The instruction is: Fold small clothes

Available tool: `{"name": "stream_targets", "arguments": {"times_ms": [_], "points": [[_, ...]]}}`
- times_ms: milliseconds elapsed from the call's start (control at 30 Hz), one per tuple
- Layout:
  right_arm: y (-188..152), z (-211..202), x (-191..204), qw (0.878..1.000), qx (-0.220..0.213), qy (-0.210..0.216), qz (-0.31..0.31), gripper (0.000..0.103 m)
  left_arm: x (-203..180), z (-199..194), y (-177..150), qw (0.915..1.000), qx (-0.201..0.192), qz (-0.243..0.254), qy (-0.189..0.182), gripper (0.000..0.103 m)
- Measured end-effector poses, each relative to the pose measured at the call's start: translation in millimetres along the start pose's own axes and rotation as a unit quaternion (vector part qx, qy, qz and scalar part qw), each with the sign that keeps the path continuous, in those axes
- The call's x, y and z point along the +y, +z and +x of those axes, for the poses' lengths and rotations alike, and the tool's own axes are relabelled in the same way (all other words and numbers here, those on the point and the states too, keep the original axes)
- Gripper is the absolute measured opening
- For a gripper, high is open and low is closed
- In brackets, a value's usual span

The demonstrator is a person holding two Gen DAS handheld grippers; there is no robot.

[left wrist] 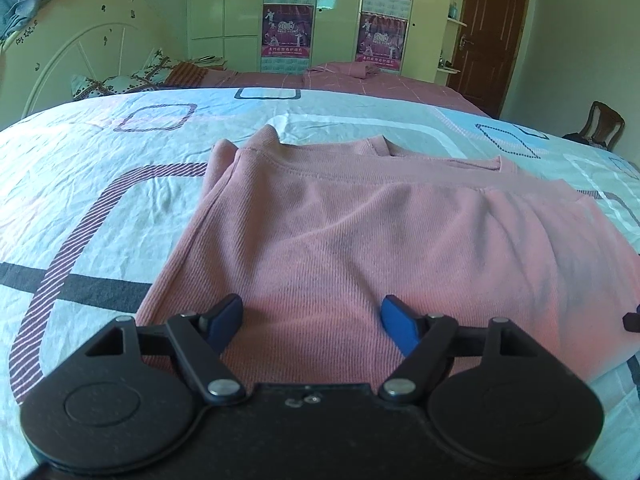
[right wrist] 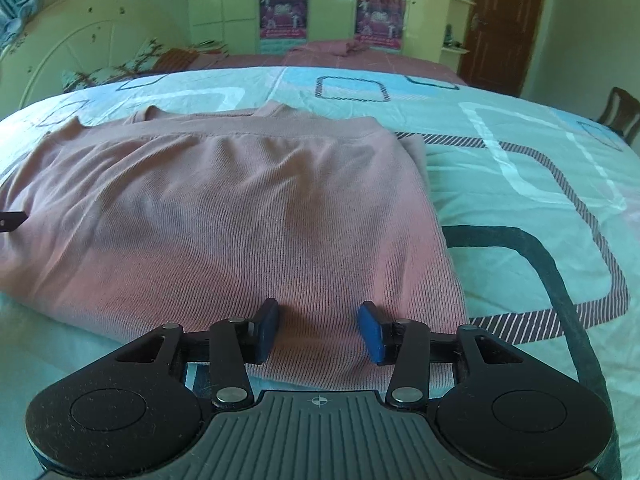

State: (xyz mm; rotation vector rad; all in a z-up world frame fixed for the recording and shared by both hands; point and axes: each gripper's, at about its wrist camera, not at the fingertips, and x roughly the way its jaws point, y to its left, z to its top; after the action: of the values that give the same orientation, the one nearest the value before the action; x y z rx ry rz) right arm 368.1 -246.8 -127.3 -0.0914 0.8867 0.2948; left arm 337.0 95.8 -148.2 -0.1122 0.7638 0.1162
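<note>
Though both tools sit nearest the cameras, neither has hold of anything: the left gripper [left wrist: 312,322] has its blue pads spread wide over the near hem, and the right gripper [right wrist: 318,330] likewise stands parted, its pads poised just above or on the same near edge (contact cannot be told for certain). Item: one pink ribbed garment [left wrist: 360,248], apparently a small sweater, lying flat on the bedspread [left wrist: 80,200], toward the near edge of the bed and roughly midway between its side edges. Condition: partly folded, by my reading; the lower part has been brought up over the body, so a hem band [right wrist: 256,130] runs crosswise near the far end, with the neckline [left wrist: 384,146] showing just beyond it. A sleeve or side flap protrudes at the far left corner of the bundle in the left view, and another strip shows past the right edge in the right view. Remaining, as a judgement: tucking those flaps and one further fold to make a compact packet. Orientation: neckline points away from the near edge of the bed, toward the headboard [left wrist: 80,52] and wardrobe [left wrist: 224,12]; the bundle's long axis now appears to run side to side, parallel to the near edge. Beyond: pillows [left wrist: 120,80], a second pink cover [left wrist: 340,76], a door [left wrist: 492,32].
</note>
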Motion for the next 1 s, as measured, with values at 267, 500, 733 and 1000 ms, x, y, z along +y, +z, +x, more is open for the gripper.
{"name": "stream_targets", "arguments": {"times_ms": [267, 500, 733, 1000], "points": [[26.0, -23.0, 8.3, 0.997, -0.035, 0.067, -0.006, 0.045, -10.3, -42.0, -1.7, 0.9996, -0.027, -0.001, -0.001, 0.079], [58.2, -6.1, 79.1, 0.99, -0.052, 0.123, -0.034, 0.045, 1.0, -19.8, -24.2, 0.9989, 0.03, -0.024, 0.028, 0.08], [59.8, 33.7, 117.7, 0.994, -0.021, 0.087, -0.066, 0.045, 0.6, -21.5, -22.5, 0.9989, 0.037, -0.017, 0.024, 0.081], [54.0, 21.6, 121.0, 0.996, -0.024, 0.062, -0.064, 0.054, 3.6, -31.4, -18.2, 0.9967, 0.072, -0.037, -0.004, 0.089]]}}
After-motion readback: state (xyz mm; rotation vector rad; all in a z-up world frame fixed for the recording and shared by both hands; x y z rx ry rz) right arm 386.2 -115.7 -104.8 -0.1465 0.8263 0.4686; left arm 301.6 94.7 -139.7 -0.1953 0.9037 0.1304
